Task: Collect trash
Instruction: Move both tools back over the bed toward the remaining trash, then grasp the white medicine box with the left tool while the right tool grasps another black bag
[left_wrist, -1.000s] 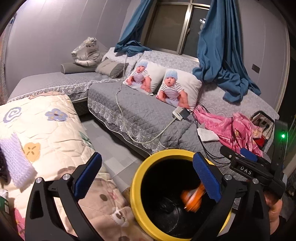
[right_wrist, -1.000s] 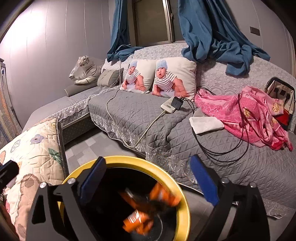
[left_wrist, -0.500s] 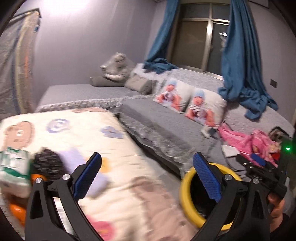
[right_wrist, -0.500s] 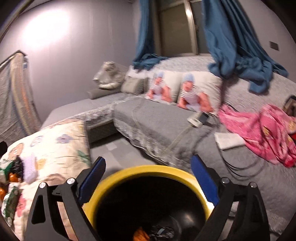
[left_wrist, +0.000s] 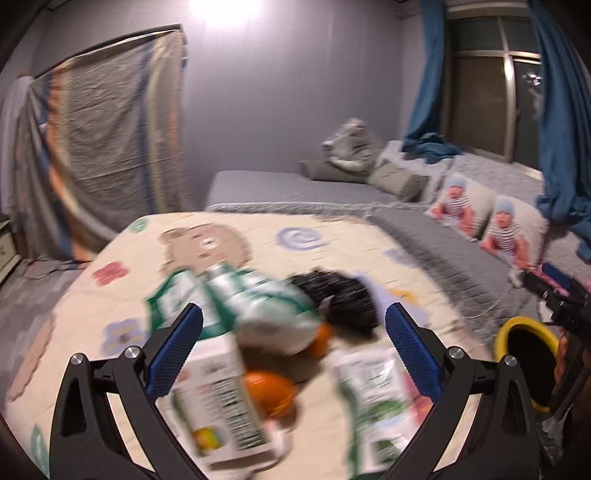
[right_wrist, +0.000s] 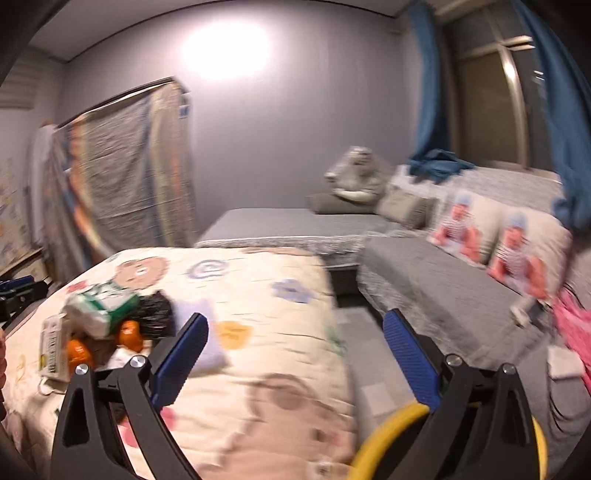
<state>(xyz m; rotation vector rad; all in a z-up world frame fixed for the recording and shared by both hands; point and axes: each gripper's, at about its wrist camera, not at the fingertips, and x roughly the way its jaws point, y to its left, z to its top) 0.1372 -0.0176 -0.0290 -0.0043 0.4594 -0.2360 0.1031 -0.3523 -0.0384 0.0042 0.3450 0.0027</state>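
A pile of trash lies on the cartoon quilt (left_wrist: 258, 236): a green-and-white crumpled packet (left_wrist: 236, 299), a white carton (left_wrist: 221, 406), orange wrappers (left_wrist: 269, 391), a black bag (left_wrist: 343, 302) and a green-printed pouch (left_wrist: 373, 398). My left gripper (left_wrist: 293, 345) is open and empty just above the pile. The black bin with a yellow rim (left_wrist: 524, 325) stands to the right. My right gripper (right_wrist: 295, 350) is open and empty above the bin rim (right_wrist: 388, 435), with the pile (right_wrist: 107, 317) far to its left.
A grey L-shaped sofa (right_wrist: 424, 273) with baby-print pillows (right_wrist: 480, 229) and a pink cloth (right_wrist: 572, 325) runs along the right. A strip of tiled floor (right_wrist: 365, 354) separates quilt and sofa. A hanging blanket (left_wrist: 110, 129) covers the left wall.
Both grippers have swung left, away from the bin. The left one now hangs over the trash pile on the quilt. The orange wrapper dropped into the bin.
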